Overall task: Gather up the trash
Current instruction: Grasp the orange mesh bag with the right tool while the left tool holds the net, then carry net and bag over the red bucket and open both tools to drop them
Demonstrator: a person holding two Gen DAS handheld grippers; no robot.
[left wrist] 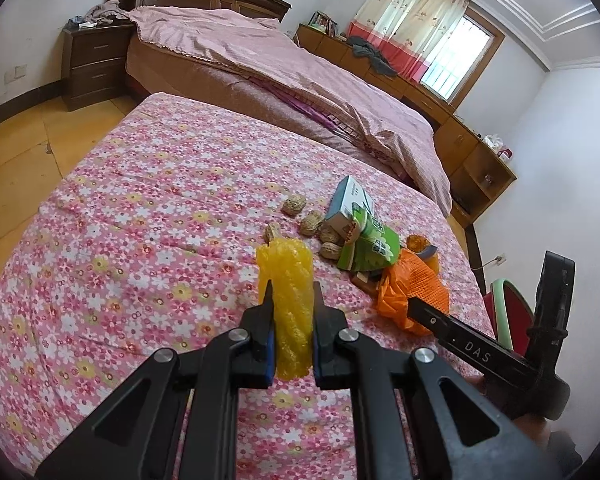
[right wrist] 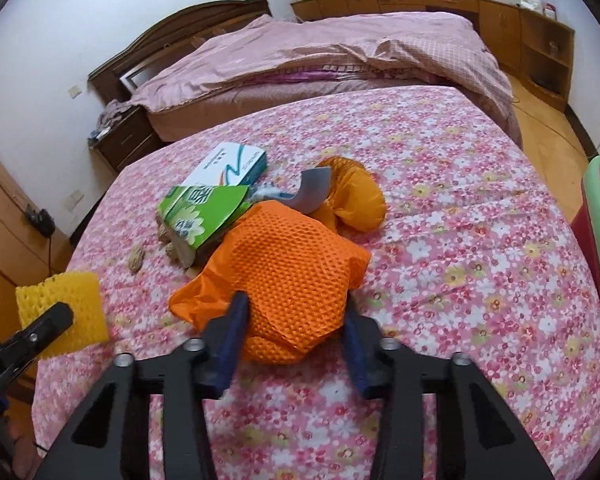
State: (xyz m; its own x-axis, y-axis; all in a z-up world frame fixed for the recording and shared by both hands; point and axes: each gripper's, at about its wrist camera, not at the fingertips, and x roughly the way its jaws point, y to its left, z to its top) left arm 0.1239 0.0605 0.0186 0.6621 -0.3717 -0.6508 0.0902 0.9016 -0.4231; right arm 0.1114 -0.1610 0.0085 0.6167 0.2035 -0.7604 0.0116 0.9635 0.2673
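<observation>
Pinching the yellow foam net (left wrist: 290, 312) at lower centre, the left gripper (left wrist: 292, 320) holds it upright; the right gripper (right wrist: 294, 332) straddles the orange foam net (right wrist: 288, 280), jaws spread, on the floral counter (right wrist: 460, 240).

floral cloth (left wrist: 140, 216) over table; pink-quilted bed (left wrist: 284, 64) behind; nightstand (left wrist: 94, 64) beside; curtained window (left wrist: 424, 32).
</observation>
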